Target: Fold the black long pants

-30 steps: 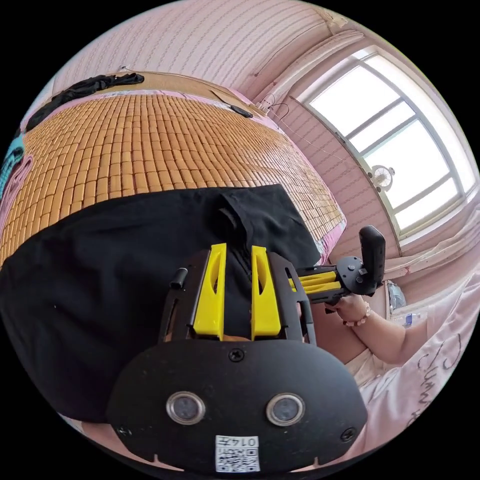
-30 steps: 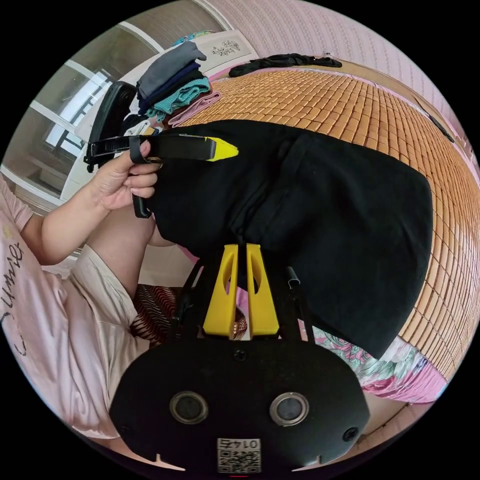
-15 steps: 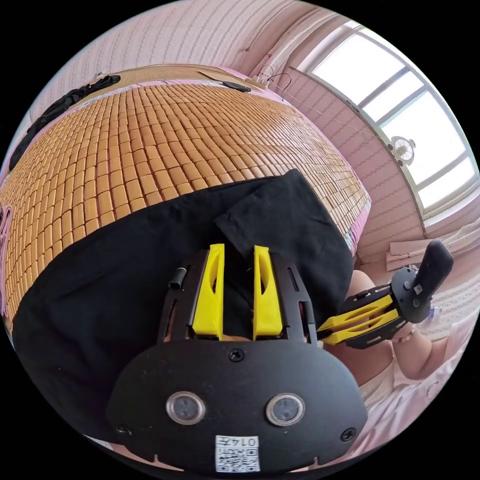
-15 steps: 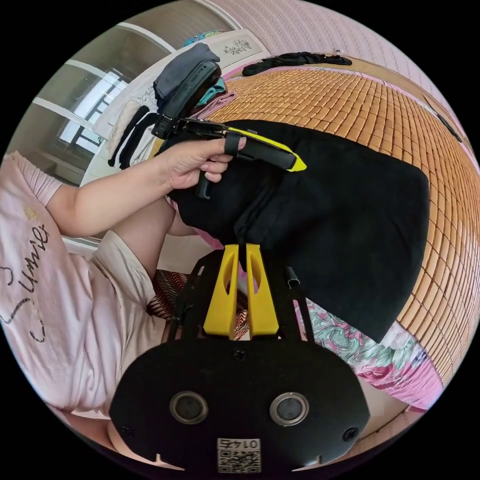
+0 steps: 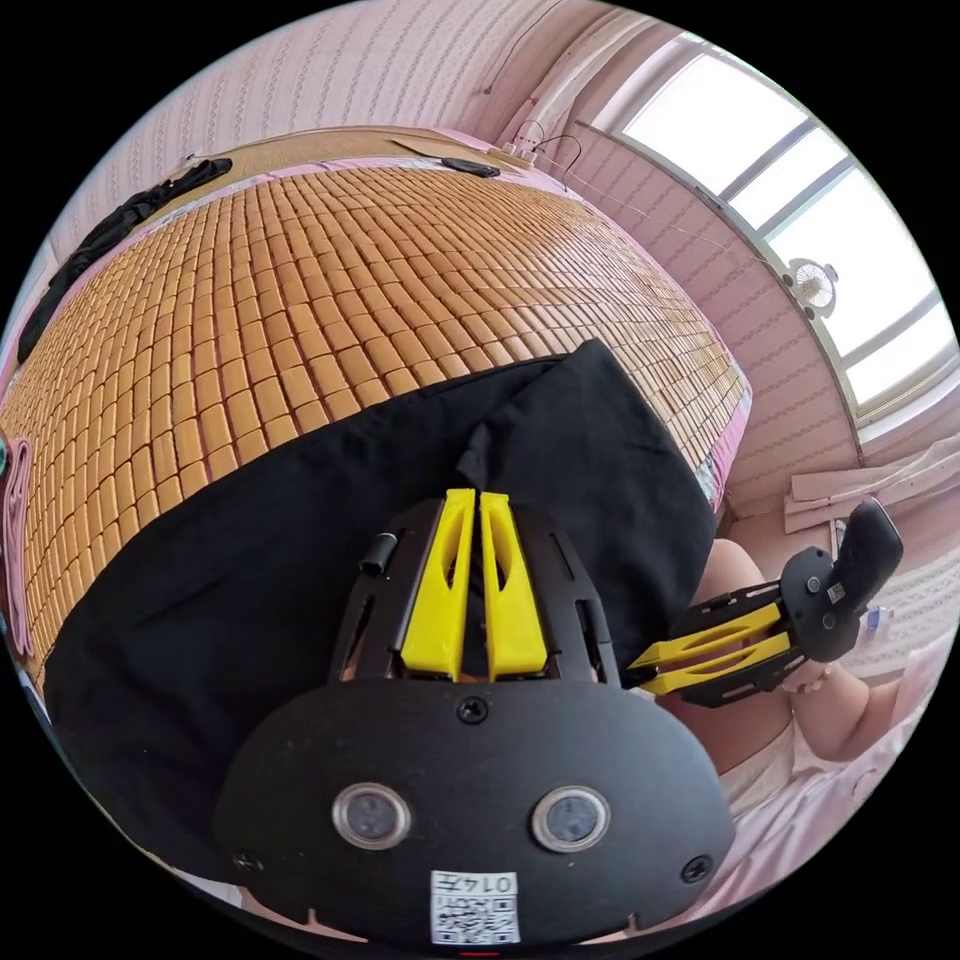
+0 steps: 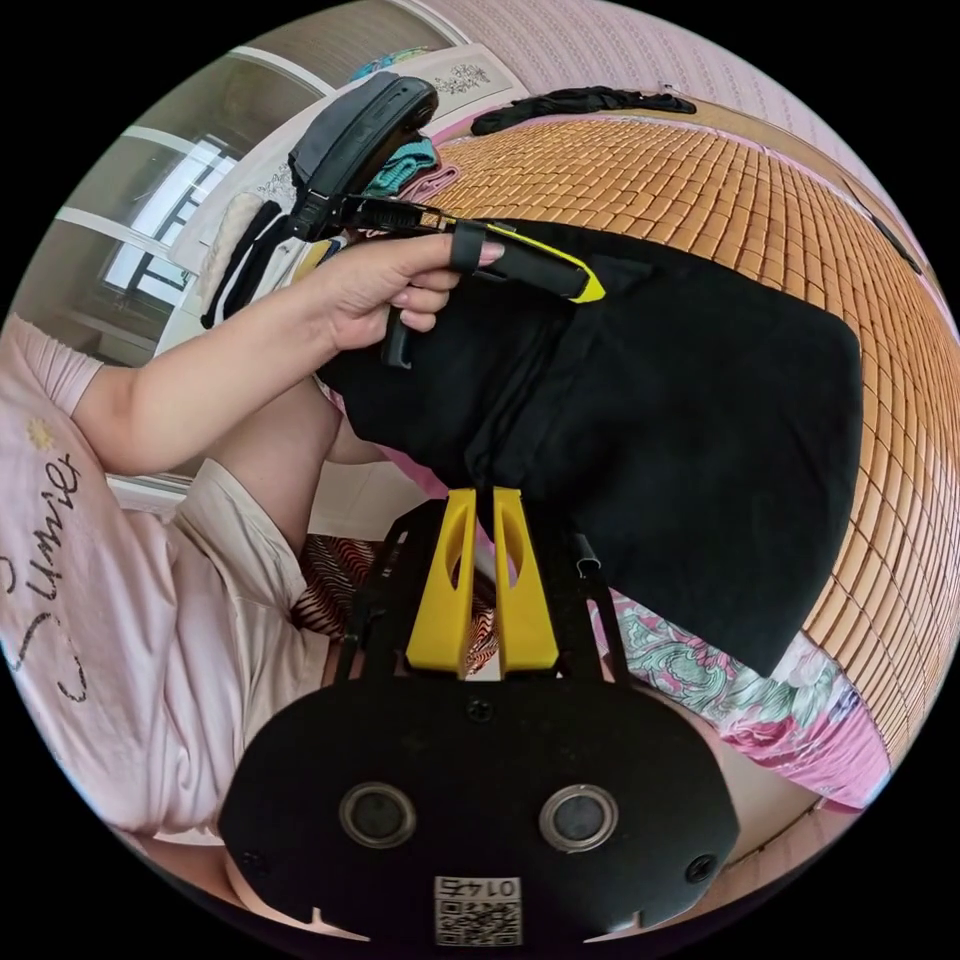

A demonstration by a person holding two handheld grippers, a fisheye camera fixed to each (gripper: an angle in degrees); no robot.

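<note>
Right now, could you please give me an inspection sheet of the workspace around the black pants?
Surface: bamboo mat covering the bed.
Job's things: black long pants lying partly folded at the bed's near edge.
Clutter: dark garment at the far edge; stacked clothes behind the person's hand.
Grippers: left gripper shut on a pinch of the pants; right gripper shut on their edge.
Cables: thin wire on the wall.
Surroundings: window, small fan, pink walls.
</note>
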